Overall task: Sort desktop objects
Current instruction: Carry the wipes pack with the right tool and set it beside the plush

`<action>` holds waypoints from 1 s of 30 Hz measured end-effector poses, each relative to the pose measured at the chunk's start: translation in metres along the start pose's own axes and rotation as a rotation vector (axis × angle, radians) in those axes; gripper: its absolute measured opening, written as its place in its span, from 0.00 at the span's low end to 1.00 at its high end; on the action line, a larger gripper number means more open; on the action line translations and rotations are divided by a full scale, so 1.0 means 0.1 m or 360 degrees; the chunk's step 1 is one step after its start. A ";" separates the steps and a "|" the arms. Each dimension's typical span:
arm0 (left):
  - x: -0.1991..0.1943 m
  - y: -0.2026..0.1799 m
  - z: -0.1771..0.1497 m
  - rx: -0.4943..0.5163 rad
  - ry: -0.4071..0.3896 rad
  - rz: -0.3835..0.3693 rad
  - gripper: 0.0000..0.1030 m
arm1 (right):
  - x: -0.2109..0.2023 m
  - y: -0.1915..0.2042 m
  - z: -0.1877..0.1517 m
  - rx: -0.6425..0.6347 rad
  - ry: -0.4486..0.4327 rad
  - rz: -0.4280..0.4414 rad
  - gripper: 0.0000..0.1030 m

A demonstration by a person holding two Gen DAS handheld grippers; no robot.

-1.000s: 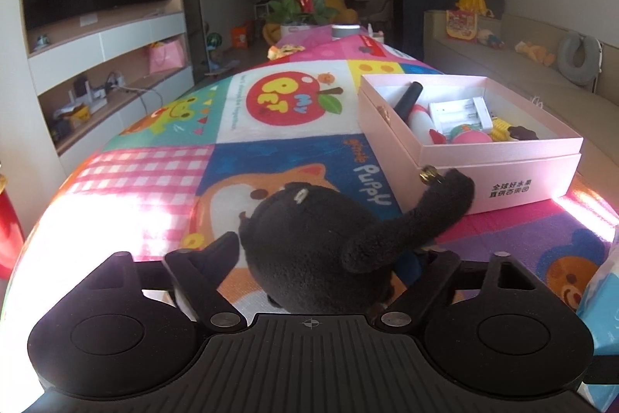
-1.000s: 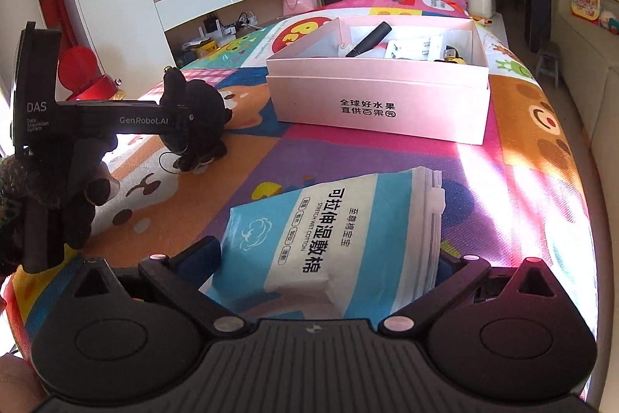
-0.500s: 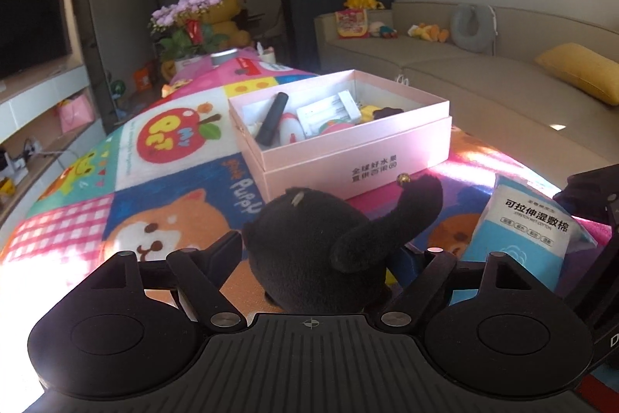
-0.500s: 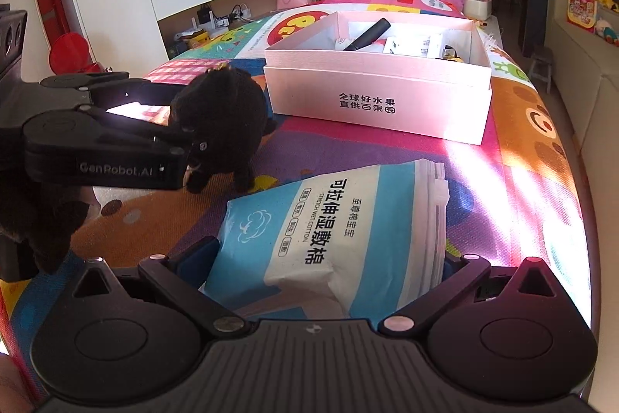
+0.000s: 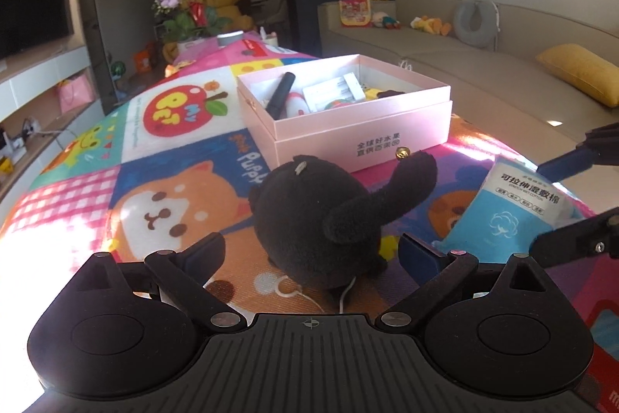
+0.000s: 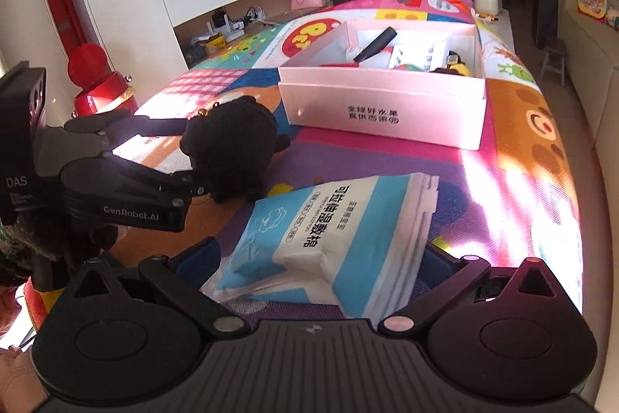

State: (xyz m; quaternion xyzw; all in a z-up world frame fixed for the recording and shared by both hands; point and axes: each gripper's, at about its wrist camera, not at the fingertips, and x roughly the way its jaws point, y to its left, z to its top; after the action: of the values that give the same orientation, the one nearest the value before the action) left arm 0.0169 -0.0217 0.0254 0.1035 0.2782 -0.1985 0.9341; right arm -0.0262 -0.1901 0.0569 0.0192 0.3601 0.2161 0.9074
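L gripper (image 5: 311, 248) jaws opening, black plush (image 5: 325, 219) between, unpinched. R gripper (image 6: 323, 258) grips wipes pack (image 6: 332, 239). Lift pack clear, over to far pink box (image 6: 387, 107).

The left gripper (image 6: 193, 157) is showing "GenRobot.AI" on one finger and "DAS" on its body. The play mat (image 5: 185, 157) is carrying "PET" on a red apple and "Puppy" beside the dog. Chinese lettering is marking the pink box (image 6: 383, 111) and the blue packet (image 6: 329, 239).

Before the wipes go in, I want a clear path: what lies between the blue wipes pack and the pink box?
Only bare mat between wipes pack and pink box, in the right wrist view.
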 end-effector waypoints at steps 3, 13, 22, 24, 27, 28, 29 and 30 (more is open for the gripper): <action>-0.04 -0.05 0.00 -0.0006 -0.0010 0.0026 0.97 | -0.12 -0.02 0.02 -0.0051 -0.0045 -0.0113 1.00; -0.07 -0.10 0.04 -0.0023 -0.0006 0.0051 0.98 | -0.07 -0.08 -0.23 -0.0429 0.0188 -0.0451 1.00; -0.13 -0.12 0.02 -0.0016 0.0000 0.0068 0.99 | -0.02 -0.50 0.09 -0.0086 -0.0032 -0.0859 1.00; -0.14 -0.10 0.01 -0.0030 0.0002 0.0079 0.99 | -0.10 -0.59 0.13 0.0016 -0.0074 -0.0830 1.00; -0.14 -0.06 -0.01 -0.0058 0.0006 0.0093 0.99 | -0.29 -0.70 0.17 0.0224 -0.0114 -0.0646 1.00; -0.13 -0.05 -0.01 -0.0068 0.0010 0.0097 0.99 | -0.34 -0.70 0.18 0.0297 -0.0119 -0.0537 1.00; -0.12 -0.05 -0.01 -0.0075 0.0013 0.0100 0.99 | -0.36 -0.69 0.18 0.0360 -0.0117 -0.0438 1.00; -0.11 -0.04 -0.01 -0.0082 0.0016 0.0103 0.99 | -0.36 -0.67 0.19 0.0411 -0.0104 -0.0340 1.00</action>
State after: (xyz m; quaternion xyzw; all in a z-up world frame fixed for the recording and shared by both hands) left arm 0.0063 -0.0221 0.0303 0.0894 0.2845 -0.1605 0.9409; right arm -0.0114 -0.2626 0.0816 0.1042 0.3552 0.0697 0.9264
